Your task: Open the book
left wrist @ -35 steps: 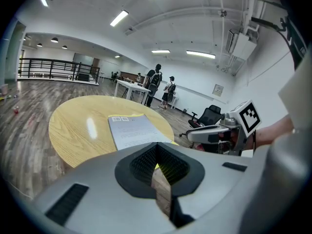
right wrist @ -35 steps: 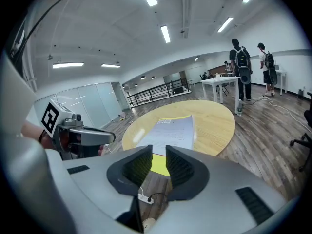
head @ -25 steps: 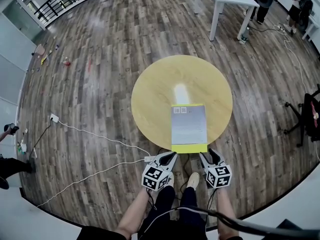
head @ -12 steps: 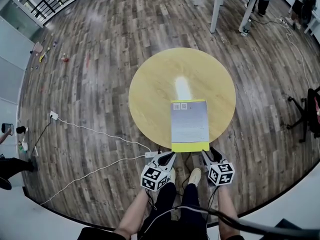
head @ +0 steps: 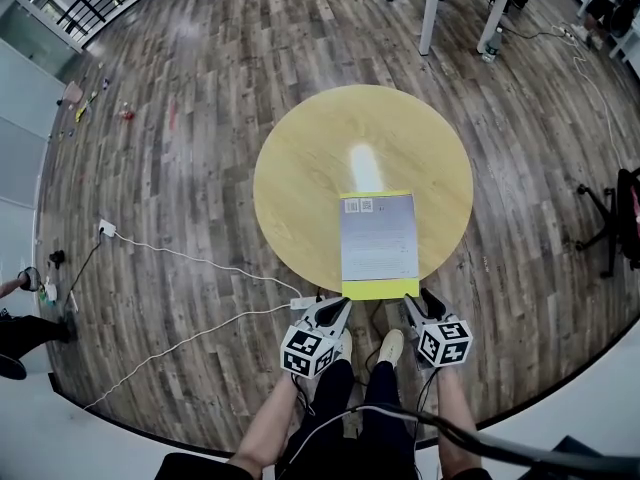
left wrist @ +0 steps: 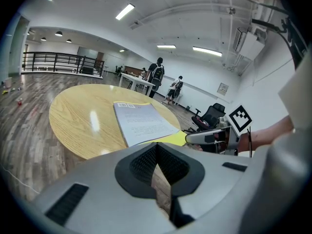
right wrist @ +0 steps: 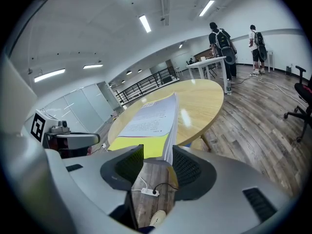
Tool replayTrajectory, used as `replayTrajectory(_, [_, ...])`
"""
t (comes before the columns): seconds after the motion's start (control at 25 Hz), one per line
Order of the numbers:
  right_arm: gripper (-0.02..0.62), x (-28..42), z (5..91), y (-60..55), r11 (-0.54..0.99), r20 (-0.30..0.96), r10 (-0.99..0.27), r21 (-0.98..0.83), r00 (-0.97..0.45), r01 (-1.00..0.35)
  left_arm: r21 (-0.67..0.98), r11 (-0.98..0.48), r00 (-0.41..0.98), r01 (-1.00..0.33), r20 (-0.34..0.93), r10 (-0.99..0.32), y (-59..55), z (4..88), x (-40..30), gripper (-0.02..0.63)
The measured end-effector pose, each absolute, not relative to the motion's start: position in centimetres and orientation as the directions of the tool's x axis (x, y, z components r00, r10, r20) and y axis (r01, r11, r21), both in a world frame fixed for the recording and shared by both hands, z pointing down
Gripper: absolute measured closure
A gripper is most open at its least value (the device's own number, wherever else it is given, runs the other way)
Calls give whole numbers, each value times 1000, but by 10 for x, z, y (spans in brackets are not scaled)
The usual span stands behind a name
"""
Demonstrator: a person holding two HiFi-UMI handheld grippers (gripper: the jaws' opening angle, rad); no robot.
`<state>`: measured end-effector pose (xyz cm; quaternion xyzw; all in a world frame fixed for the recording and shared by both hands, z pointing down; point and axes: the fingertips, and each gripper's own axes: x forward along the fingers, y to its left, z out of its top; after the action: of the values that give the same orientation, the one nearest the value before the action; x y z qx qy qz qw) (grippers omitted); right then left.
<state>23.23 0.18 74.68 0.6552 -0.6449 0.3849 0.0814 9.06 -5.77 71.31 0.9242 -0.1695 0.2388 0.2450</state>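
Evidently unopened, the book (head: 379, 238) lies flat on a round yellow table (head: 300, 168), its near end reaching just past the rim, probably to offer the cover for lifting. The right gripper (head: 418, 306), jaws parted, faces that edge; the left gripper (head: 335, 313) is clenched on nothing. Wood floor (head: 180, 118) and a trailing cable (head: 190, 268) surround them.

We're on a dark wood-plank floor (head: 200, 118). Round yellow worktop (head: 300, 168) at centre, white table (head: 431, 13) far off, black railing (left wrist: 53, 62) at the edge, office chair (left wrist: 210, 113), ceiling strip lights (right wrist: 145, 23).
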Motion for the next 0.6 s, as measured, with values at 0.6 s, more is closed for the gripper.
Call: replayTrajectory(0.6, [546,242,741,2,-170,646,-761,-284,-58,-943,379,-812,824,-445,528,-205,-57,716,88,607])
